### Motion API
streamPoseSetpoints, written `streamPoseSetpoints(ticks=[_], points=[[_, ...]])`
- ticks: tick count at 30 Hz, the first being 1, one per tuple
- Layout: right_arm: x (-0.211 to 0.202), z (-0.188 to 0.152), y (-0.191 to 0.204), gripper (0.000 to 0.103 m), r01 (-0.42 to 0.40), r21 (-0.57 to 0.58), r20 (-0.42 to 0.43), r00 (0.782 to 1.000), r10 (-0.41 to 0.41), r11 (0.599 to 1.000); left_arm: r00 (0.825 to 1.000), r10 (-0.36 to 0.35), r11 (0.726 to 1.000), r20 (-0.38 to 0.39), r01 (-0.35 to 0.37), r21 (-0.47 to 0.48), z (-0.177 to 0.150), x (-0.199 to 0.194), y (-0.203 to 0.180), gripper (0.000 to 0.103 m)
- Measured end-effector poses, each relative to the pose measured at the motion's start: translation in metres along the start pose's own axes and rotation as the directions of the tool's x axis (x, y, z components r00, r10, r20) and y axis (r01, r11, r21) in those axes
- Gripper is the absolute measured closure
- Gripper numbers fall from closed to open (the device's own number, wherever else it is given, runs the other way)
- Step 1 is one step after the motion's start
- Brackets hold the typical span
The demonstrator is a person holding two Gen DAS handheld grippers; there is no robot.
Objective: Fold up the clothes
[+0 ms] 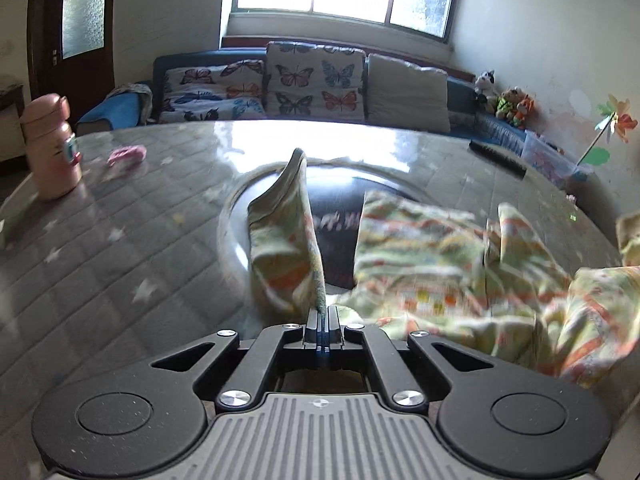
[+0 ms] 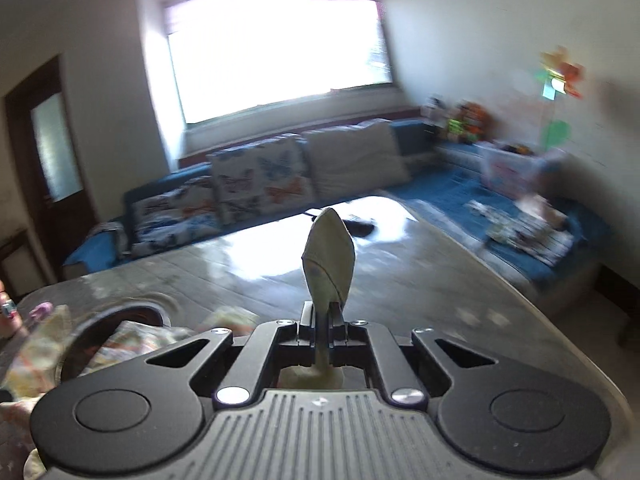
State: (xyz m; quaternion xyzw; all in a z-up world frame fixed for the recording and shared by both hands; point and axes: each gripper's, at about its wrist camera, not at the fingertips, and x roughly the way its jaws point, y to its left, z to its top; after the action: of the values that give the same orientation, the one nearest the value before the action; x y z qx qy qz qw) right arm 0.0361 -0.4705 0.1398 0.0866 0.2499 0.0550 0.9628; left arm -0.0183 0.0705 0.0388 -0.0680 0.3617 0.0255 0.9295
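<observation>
A pale yellow-green garment with orange and green print (image 1: 432, 264) lies bunched over the glass-topped table (image 1: 152, 240), spreading to the right. My left gripper (image 1: 323, 320) is shut on an edge of it; a flap of the cloth (image 1: 286, 236) stands up from the jaws. My right gripper (image 2: 323, 320) is shut on another part of the same garment; a pale rounded fold (image 2: 330, 256) sticks up between the fingers. The rest of the garment (image 2: 132, 338) lies low at the left in the right wrist view, partly hidden by the gripper body.
A pink bottle (image 1: 50, 146) stands at the table's far left, with a small pink item (image 1: 126, 155) near it. A black remote (image 1: 498, 158) lies at the far right. A dark round inset (image 1: 340, 216) sits mid-table. A blue sofa with butterfly cushions (image 1: 312, 84) runs behind.
</observation>
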Motion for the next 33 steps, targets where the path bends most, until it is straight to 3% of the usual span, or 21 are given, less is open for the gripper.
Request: streamPoseSetpoints(ticks=[9, 13, 14, 16, 17, 20, 25, 28, 33], points=[[-0.026, -0.048, -0.060, 0.096, 0.201, 0.123, -0.117, 0.975, -0.187, 0.972, 0.992, 0.020, 0.999, -0.123, -0.016, 0.036, -0.032, -0.013, 0.006, 0.101], [-0.029, -0.042, -0.056, 0.085, 0.251, 0.097, -0.098, 0.965, -0.242, 0.963, 0.995, 0.021, 0.997, -0.097, -0.013, 0.082, -0.029, -0.022, 0.005, 0.093], [-0.028, -0.038, -0.053, 0.077, 0.269, 0.080, -0.085, 0.961, -0.262, 0.960, 0.996, 0.024, 0.995, -0.083, -0.016, 0.093, -0.027, -0.026, 0.006, 0.086], [-0.029, -0.029, -0.048, 0.075, 0.285, 0.058, -0.057, 0.958, -0.282, 0.957, 0.998, 0.043, 0.994, -0.051, -0.037, 0.107, -0.024, -0.032, 0.008, 0.072], [-0.029, -0.025, -0.046, 0.075, 0.282, 0.056, -0.045, 0.959, -0.280, 0.958, 0.998, 0.046, 0.994, -0.038, -0.042, 0.105, -0.020, -0.033, 0.010, 0.071], [-0.022, -0.012, -0.033, 0.075, 0.221, 0.027, -0.035, 0.975, -0.220, 0.975, 0.999, 0.048, 0.994, -0.005, -0.047, 0.097, -0.009, -0.032, 0.014, 0.071], [0.011, -0.005, 0.004, 0.075, 0.049, -0.024, -0.082, 0.995, -0.050, 0.999, 0.999, 0.029, 0.996, 0.013, -0.030, 0.081, 0.009, -0.011, 0.010, 0.070], [0.034, -0.007, 0.030, 0.075, -0.057, -0.052, -0.130, 0.990, 0.050, 0.997, 1.000, 0.011, 0.996, 0.014, -0.012, 0.083, 0.022, 0.010, 0.002, 0.070], [0.075, -0.012, 0.065, 0.075, -0.178, -0.085, -0.220, 0.963, 0.156, 0.980, 1.000, -0.013, 0.993, 0.007, 0.013, 0.115, 0.045, 0.053, -0.014, 0.061]])
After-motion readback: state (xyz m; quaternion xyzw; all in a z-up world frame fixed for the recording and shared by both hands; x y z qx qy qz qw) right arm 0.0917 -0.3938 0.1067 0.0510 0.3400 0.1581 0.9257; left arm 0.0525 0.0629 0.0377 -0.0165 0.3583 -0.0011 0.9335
